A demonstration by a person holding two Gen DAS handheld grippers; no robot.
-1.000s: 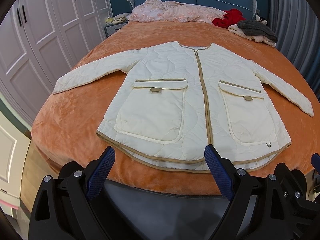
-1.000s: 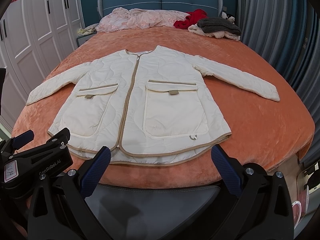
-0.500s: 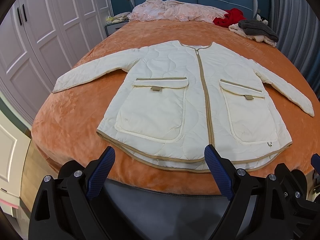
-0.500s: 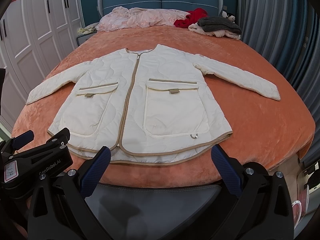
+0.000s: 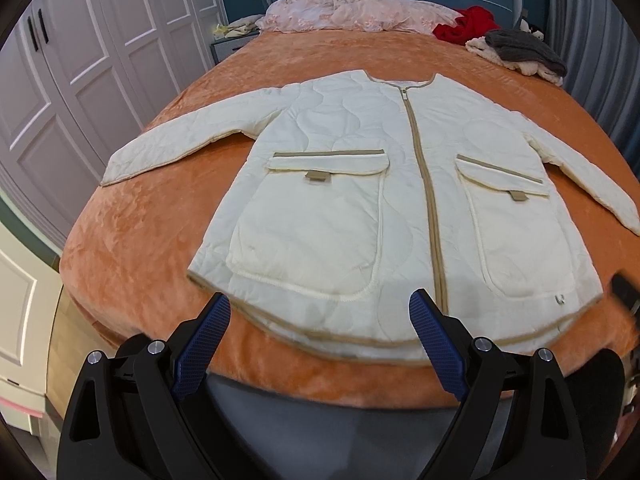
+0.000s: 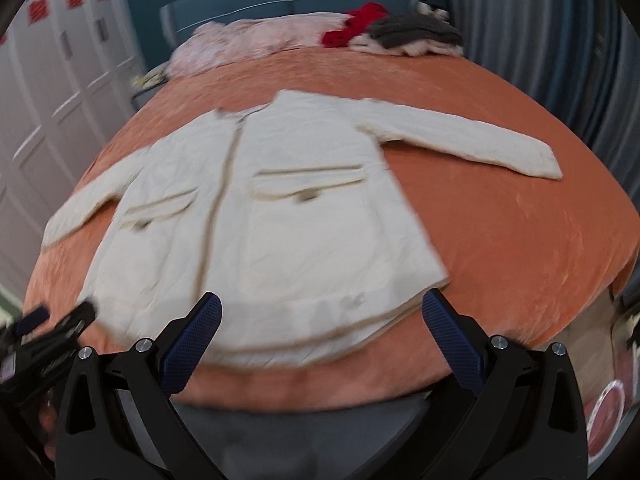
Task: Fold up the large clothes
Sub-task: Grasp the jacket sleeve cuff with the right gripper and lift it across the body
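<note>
A cream quilted jacket (image 5: 360, 208) with tan trim, a centre zip and two flap pockets lies flat, front up, sleeves spread, on an orange bed (image 5: 132, 248). It also shows, blurred, in the right wrist view (image 6: 280, 220). My left gripper (image 5: 320, 316) is open and empty, just in front of the jacket's hem near its left half. My right gripper (image 6: 320, 314) is open and empty, in front of the hem's right half. The left gripper's body (image 6: 44, 340) shows at the lower left of the right wrist view.
Pink bedding (image 5: 352, 12), a red garment (image 5: 468, 28) and a grey and cream pile (image 5: 520, 52) lie by the blue headboard. White wardrobes (image 5: 80, 60) stand at the left. Grey curtains (image 6: 540, 40) hang at the right. The bed's front edge is just below the grippers.
Both grippers have moved forward toward the jacket's hem. The right wrist view has swung and tilted to the right and is blurred by motion. The jacket has not moved.
</note>
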